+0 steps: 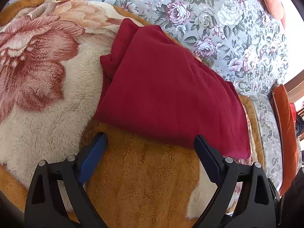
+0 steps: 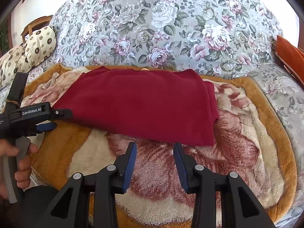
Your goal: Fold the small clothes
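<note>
Left wrist view: we find the left gripper [image 1: 150, 138] spread wide, empty; right gripper [image 2: 154, 146] part-open, empty. Folded red garment [image 2: 140, 106] lies against the blanket's [image 2: 247, 152] far edge, its underlayers hidden.

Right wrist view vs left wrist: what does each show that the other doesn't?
Only the right wrist view: the left gripper from the side, the hand holding it, patterned cream pillows, and the right gripper open, short of the cloth.
Only the left wrist view: the left gripper's wide-open jaws from behind, nothing between them.
Both: the folded red garment on the plush floral blanket, floral sofa back, orange cushion.
</note>
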Available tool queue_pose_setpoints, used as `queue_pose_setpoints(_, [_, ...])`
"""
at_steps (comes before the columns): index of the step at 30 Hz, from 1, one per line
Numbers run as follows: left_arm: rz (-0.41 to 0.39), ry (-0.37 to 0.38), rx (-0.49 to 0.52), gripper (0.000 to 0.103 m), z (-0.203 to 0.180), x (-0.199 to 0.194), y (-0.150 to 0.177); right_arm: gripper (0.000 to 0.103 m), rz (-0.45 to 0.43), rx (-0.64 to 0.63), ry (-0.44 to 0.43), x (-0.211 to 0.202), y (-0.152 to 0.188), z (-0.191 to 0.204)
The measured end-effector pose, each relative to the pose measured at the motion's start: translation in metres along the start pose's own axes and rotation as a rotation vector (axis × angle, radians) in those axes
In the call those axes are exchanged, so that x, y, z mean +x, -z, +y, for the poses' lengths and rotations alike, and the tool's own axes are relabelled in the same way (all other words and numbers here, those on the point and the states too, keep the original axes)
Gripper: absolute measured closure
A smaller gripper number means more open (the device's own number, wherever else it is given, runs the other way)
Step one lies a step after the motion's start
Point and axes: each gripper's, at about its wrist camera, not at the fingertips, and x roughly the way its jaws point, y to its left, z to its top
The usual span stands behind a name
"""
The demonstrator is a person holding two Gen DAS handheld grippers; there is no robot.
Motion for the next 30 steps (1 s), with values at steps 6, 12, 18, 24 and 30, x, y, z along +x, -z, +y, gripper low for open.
queue_pose_setpoints(6, [-0.006, 0.025, -0.017, 0.010, 0.003, -0.002, 0.000, 0.065, 0.006, -0.003, 0.001, 0.001, 0.000, 0.000])
queue_pose_setpoints(12, [-0.008, 0.035, -0.023, 0.009, 0.003, -0.003, 0.000, 0.065, 0.004, -0.001, -0.001, 0.001, 0.000, 0.000])
queue_pose_setpoints(18, [-0.008, 0.107, -0.029, 0.001, 0.006, -0.003, 0.000, 0.065, 0.003, 0.007, -0.002, 0.000, 0.000, 0.000])
queue_pose_setpoints(24, [-0.051, 0.207, -0.064, 0.001, 0.015, -0.004, -0.010, 0.065, -0.003, 0.030, -0.020, -0.001, 0.001, -0.003])
queue_pose_setpoints(30, [-0.202, 0.387, -0.210, 0.001, 0.041, -0.018, -0.013, 0.065, -0.003, 0.074, -0.053, -0.001, 0.002, -0.012])
